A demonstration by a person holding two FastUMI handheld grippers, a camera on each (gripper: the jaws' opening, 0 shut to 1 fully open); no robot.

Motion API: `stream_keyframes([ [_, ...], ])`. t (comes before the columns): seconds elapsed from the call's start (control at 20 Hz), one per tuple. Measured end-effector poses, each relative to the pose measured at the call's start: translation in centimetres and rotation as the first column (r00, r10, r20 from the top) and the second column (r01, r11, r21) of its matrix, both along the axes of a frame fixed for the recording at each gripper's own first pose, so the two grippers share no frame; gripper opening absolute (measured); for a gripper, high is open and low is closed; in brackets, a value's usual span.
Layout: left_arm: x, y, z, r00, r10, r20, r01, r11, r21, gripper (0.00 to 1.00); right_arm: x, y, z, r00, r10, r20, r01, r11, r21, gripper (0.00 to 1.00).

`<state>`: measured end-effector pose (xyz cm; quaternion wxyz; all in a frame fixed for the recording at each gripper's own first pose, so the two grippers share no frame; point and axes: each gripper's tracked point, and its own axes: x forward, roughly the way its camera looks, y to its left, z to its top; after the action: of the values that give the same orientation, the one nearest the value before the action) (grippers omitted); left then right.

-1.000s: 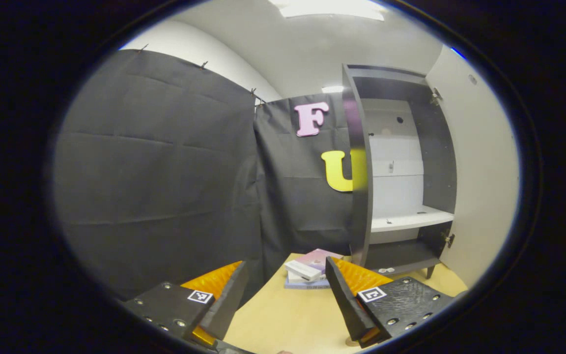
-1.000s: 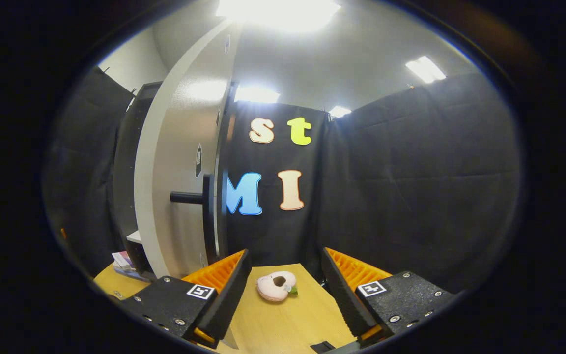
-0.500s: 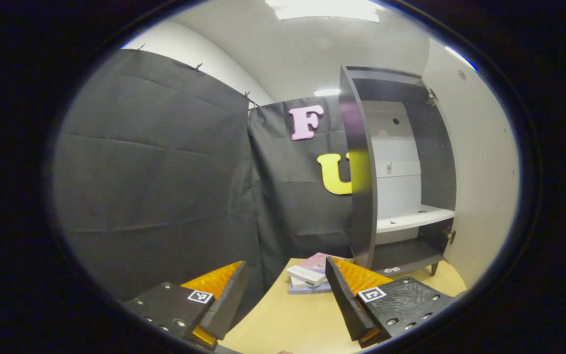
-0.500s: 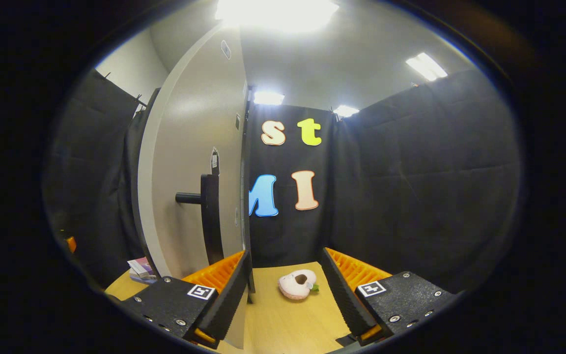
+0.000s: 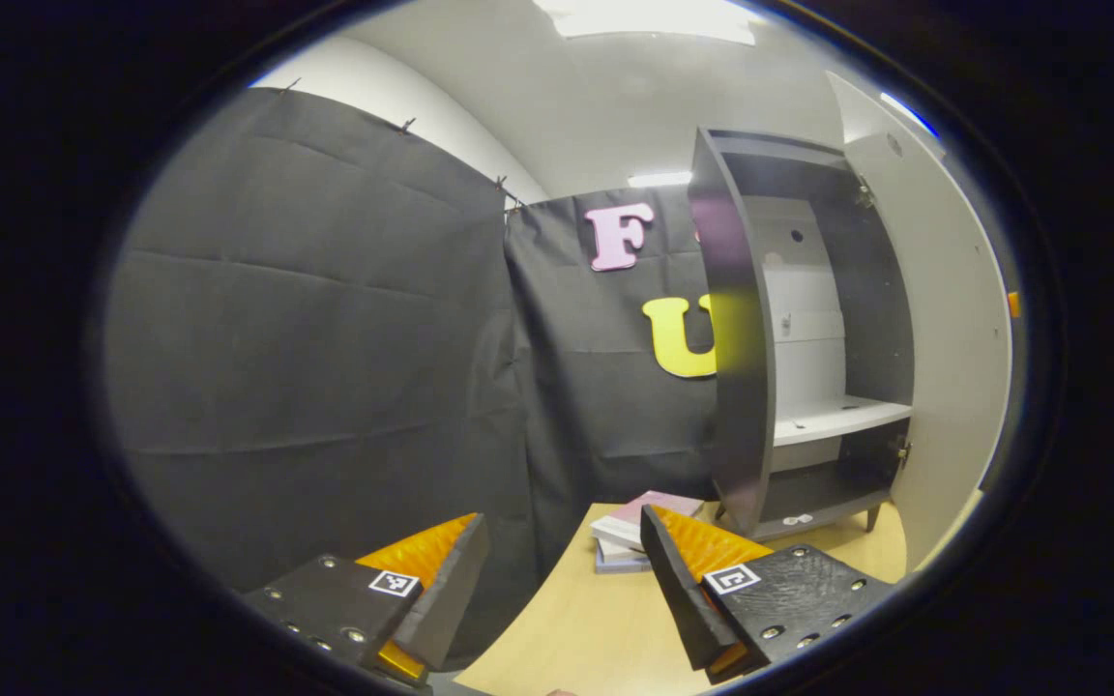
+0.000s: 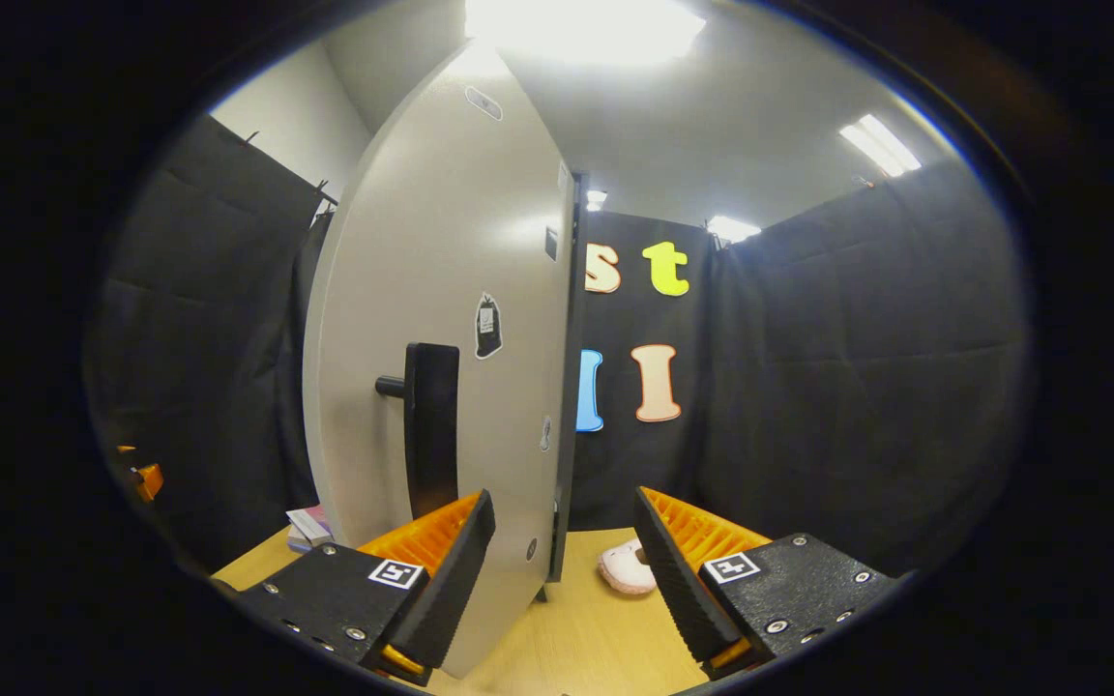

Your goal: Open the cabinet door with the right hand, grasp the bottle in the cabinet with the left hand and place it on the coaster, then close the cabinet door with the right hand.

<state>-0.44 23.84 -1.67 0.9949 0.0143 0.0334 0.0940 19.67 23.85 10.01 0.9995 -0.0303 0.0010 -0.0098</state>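
In the left gripper view the left gripper (image 5: 565, 580) hangs over the wooden table (image 5: 576, 628) with its fingers spread and nothing between them. Beyond it to the right stands the dark cabinet (image 5: 746, 387), its pale door (image 5: 944, 348) swung open at the far right, and a stack of books (image 5: 630, 541) lies by the cabinet's foot. The white shelf (image 5: 837, 418) inside looks bare (the bottle and coaster cannot be made out). In the right gripper view the right gripper (image 6: 565, 580) is likewise spread, just in front of the door's outer face, near its black handle (image 6: 429, 430). A pink toy (image 6: 627, 568) lies on the table beyond.
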Motion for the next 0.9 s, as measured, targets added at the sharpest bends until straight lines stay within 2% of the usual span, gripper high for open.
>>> stream_keyframes([
  [0.1, -0.5, 1.1, -0.1, 1.0, 0.012, 0.001, -0.012, 1.0, -0.004, 0.91, 0.3, 1.4, 0.0, 1.0, 0.019, 0.003, -0.019, 1.0, -0.003, 0.9],
  [0.2, -1.1, 2.3, -0.1, 1.0, 0.026, -0.001, -0.026, 1.0, 0.001, 0.94, 1.1, 2.6, 0.1, 0.999, 0.038, 0.006, -0.038, 0.999, -0.004, 0.9],
  [0.25, -1.4, 2.7, -0.2, 0.999, 0.032, -0.003, -0.032, 0.999, 0.001, 0.91, 1.5, 3.1, 0.0, 0.999, 0.047, 0.009, -0.047, 0.999, -0.007, 0.9],
  [0.35, -1.8, 3.3, -0.5, 0.999, 0.041, -0.003, -0.041, 0.999, 0.0, 0.94, 2.0, 4.3, 0.1, 0.998, 0.065, 0.012, -0.065, 0.998, -0.005, 0.9],
  [0.4, -2.2, 3.6, -0.5, 0.999, 0.044, -0.005, -0.044, 0.999, -0.001, 0.94, 2.3, 4.4, -0.1, 0.997, 0.074, 0.008, -0.074, 0.997, -0.002, 0.87],
  [0.45, -2.3, 3.8, -0.7, 0.999, 0.047, -0.013, -0.047, 0.999, -0.001, 0.9, 2.5, 4.6, -0.2, 0.996, 0.084, 0.005, -0.084, 0.996, 0.002, 0.9],
  [0.7, -2.9, 4.6, -0.3, 0.999, 0.052, -0.008, -0.052, 0.999, 0.015, 0.9, 4.9, 6.4, -1.4, 0.99, 0.144, -0.006, -0.144, 0.989, 0.018, 0.91],
  [0.9, -3.3, 4.3, -0.6, 0.999, 0.036, -0.012, -0.035, 0.999, 0.012, 0.9, 5.7, 7.9, -1.9, 0.987, 0.163, -0.003, -0.163, 0.986, 0.034, 0.93],
])
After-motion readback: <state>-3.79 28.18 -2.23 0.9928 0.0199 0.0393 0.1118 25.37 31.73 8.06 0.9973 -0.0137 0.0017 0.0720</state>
